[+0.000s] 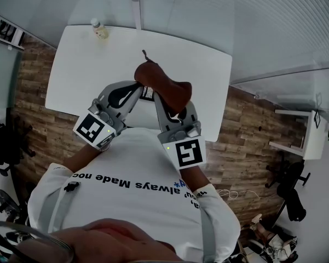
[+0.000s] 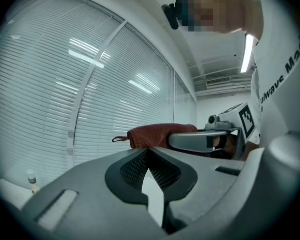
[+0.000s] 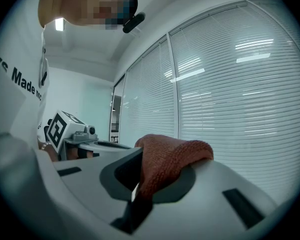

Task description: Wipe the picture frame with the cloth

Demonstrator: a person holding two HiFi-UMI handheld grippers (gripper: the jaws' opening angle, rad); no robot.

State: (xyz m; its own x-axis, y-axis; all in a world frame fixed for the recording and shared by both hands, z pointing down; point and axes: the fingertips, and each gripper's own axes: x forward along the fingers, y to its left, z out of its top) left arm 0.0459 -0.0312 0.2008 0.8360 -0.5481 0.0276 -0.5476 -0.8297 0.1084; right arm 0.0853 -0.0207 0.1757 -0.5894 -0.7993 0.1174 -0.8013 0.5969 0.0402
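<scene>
A reddish-brown cloth [image 1: 165, 85] is bunched over the tips of my right gripper [image 1: 160, 98], which is shut on it. In the right gripper view the cloth [image 3: 172, 156] rises from between the jaws of the right gripper [image 3: 139, 159] and folds over to the right. My left gripper [image 1: 137, 87] is held up beside it, shut, with nothing between its jaws. In its own view the left gripper [image 2: 149, 151] points toward the cloth [image 2: 154, 134]. A small dark-edged object [image 1: 148, 93], possibly the picture frame, peeks out between the two grippers, mostly hidden.
A white table [image 1: 82, 70] lies below, with a small bottle [image 1: 100, 30] at its far edge. Window blinds [image 3: 239, 74] run behind the table. Wood flooring [image 1: 38, 92] surrounds it, and a white shelf unit [image 1: 309, 133] stands at the right.
</scene>
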